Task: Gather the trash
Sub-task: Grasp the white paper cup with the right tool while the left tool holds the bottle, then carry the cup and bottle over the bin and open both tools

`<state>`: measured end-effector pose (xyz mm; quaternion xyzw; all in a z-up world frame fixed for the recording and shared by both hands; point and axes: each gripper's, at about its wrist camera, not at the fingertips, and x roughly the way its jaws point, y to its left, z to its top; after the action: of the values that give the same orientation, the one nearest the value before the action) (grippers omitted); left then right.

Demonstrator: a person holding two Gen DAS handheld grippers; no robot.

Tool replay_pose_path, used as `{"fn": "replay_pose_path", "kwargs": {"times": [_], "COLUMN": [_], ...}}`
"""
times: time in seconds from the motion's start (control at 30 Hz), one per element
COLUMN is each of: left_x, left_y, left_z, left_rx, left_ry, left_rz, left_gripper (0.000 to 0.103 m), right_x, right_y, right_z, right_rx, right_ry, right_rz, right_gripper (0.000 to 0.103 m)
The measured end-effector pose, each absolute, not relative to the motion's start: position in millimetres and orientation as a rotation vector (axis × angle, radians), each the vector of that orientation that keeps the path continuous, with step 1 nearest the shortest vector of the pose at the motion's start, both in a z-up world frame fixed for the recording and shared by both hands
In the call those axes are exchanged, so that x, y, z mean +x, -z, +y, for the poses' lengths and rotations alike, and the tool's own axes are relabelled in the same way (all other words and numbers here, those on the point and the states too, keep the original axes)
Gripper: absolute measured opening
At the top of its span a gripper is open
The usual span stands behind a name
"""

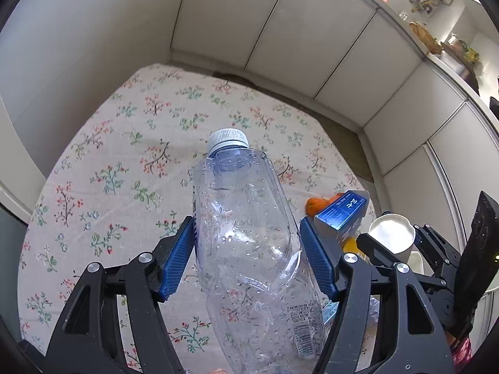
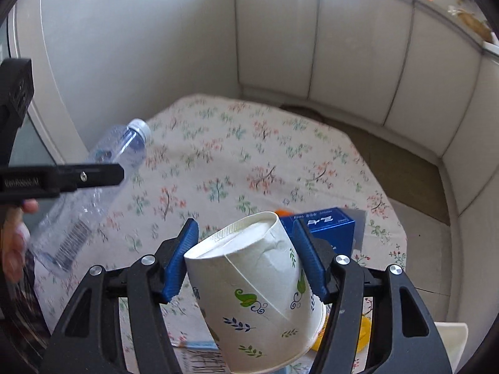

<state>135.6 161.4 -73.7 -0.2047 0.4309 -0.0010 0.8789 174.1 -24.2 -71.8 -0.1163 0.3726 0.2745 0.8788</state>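
1. in the left wrist view the left gripper [image 1: 246, 255] sits at the lower centre of the frame, its blue pads clamped on the sides of a clear plastic bottle [image 1: 246, 233].
2. the bottle is crumpled and beaded with droplets; its white cap [image 1: 228, 139] points toward the top of the frame, above the floral tablecloth [image 1: 124, 162].
3. in the right wrist view the right gripper [image 2: 246, 255] fills the lower centre, its pads pressed on a paper cup [image 2: 252, 283] printed with leaves; the cup wall is dented and its rim points up and left.
4. behind the cup, right of centre, a blue carton [image 2: 324, 224] lies on the cloth, with an orange scrap [image 2: 282, 210] just beyond it.
5. something yellow [image 2: 365, 330] shows at the lower right, partly hidden by the gripper.
6. at the left edge of that view the bottle and part of a hand [image 2: 12, 249] appear.
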Motion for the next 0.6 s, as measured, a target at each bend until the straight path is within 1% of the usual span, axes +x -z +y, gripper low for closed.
{"fn": "replay_pose_path", "kwargs": {"times": [0.23, 0.6], "left_x": [130, 121], "left_y": [66, 58], "left_z": [160, 138], "left_rx": [-0.430, -0.389], "left_ry": [0.010, 0.061], "left_rz": [0.854, 0.819], "left_gripper": [0.065, 0.065], "right_x": [161, 136], "right_y": [53, 25], "right_z": [-41, -84], "right_rx": [-0.168, -0.132], "right_ry": [-0.501, -0.381], "right_rz": [0.703, 0.611], "right_gripper": [0.062, 0.062]}}
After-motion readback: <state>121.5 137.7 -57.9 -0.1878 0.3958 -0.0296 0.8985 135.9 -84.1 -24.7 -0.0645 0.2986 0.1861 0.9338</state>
